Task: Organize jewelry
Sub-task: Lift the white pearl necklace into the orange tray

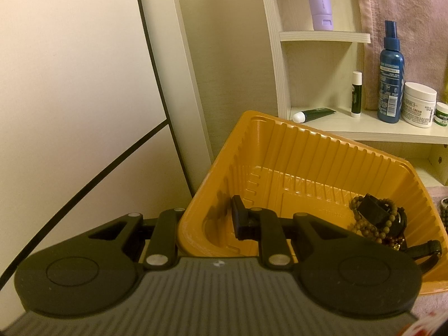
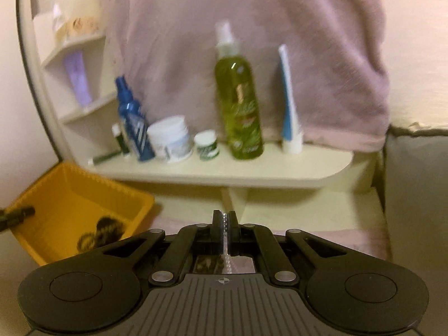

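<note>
While the left claw [image 1: 208, 222] grips the near-left wall of the orange tray [image 1: 302, 151], one finger inside and one outside, the beaded bracelets [image 1: 372, 221] and a black strap lie heaped in the tray's corner to that claw's right. The tray sits tilted. The right claw [image 2: 224, 224], angled slightly downward, is pinched closed on a sparkling chain [image 2: 225, 240], which runs lengthwise between the fingers back toward the camera. The tray lies to its left.
</note>
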